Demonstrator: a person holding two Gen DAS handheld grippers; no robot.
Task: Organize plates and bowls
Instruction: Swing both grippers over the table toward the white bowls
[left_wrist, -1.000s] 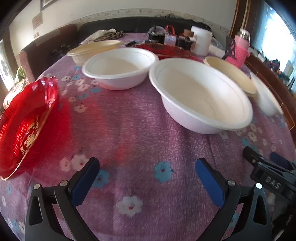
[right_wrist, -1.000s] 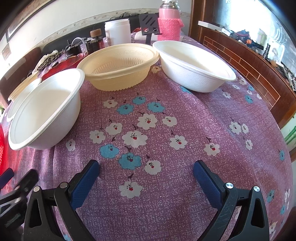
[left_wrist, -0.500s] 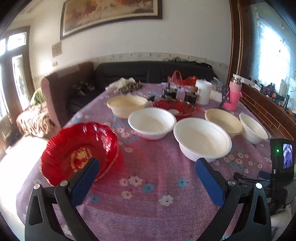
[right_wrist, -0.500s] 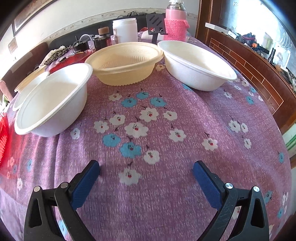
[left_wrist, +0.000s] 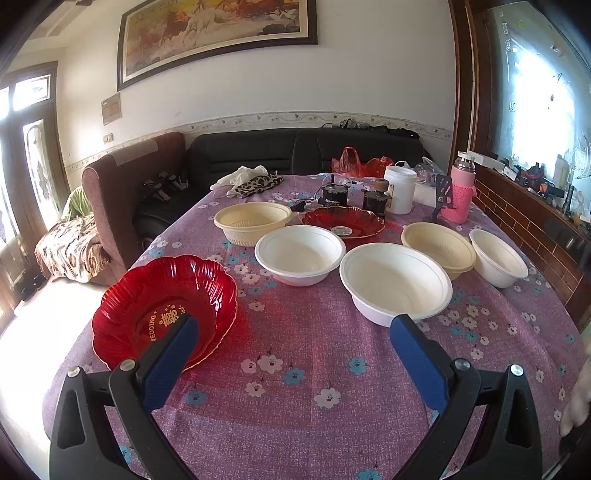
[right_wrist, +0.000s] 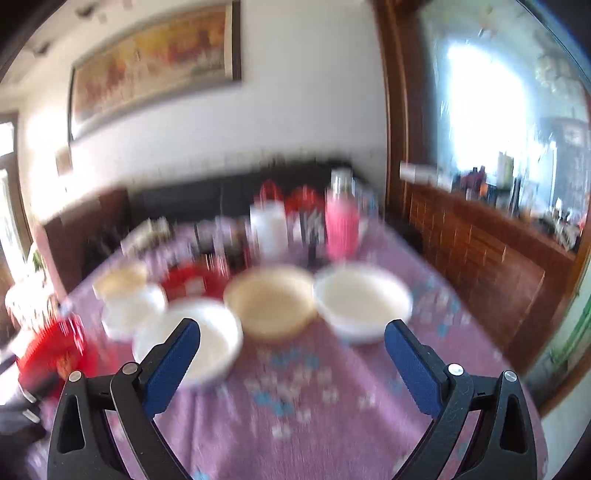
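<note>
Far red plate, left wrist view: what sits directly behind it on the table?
Behind the far red plate stand two dark motor-like blocks, a white jar and red plastic bags. The plate's rim covers their bases, so what they stand on cannot be seen.

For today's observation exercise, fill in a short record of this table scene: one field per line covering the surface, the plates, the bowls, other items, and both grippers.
surface: purple floral tablecloth
red plates: near red plate at the left edge; far red plate toward the back
white bowls: three, namely near white bowl, middle white bowl, right white bowl
cream bowls: back cream bowl, right cream bowl
stacking: none, all lie apart
other: white jar, pink bottle
left gripper: open, empty
right gripper: open, empty, view blurred
</note>
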